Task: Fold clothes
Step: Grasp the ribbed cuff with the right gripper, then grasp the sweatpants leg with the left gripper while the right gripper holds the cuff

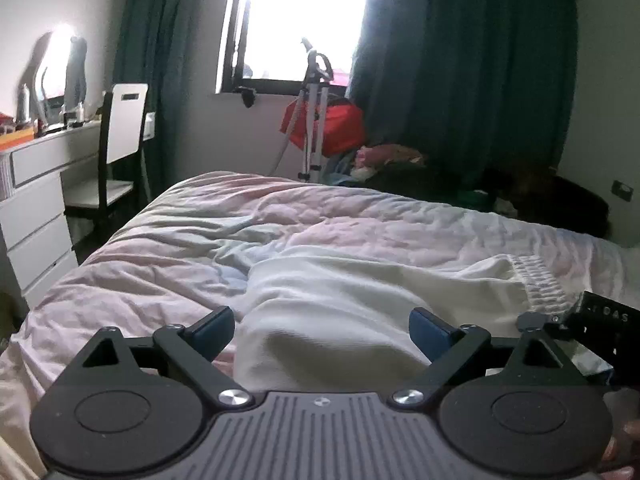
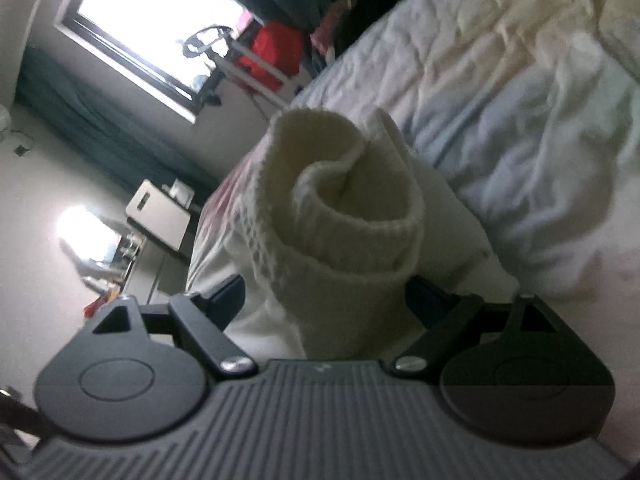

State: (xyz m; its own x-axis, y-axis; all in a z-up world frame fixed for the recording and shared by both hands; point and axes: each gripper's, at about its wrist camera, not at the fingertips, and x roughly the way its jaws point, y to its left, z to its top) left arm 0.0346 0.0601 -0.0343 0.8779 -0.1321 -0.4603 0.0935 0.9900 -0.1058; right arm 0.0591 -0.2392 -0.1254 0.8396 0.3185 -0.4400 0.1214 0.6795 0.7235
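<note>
Left fingers (image 1: pixel 214 330) spread, empty, over cream garment (image 1: pixel 360 292) | right fingers (image 2: pixel 228 294) spread, rolled cuff (image 2: pixel 344 216) between, unpinched | on bed (image 1: pixel 160 248)

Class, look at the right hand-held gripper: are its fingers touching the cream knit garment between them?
Cannot tell. In the right wrist view the cream knit garment fills the wide-open right hand-held gripper, hiding any gap at its fingers.
</note>
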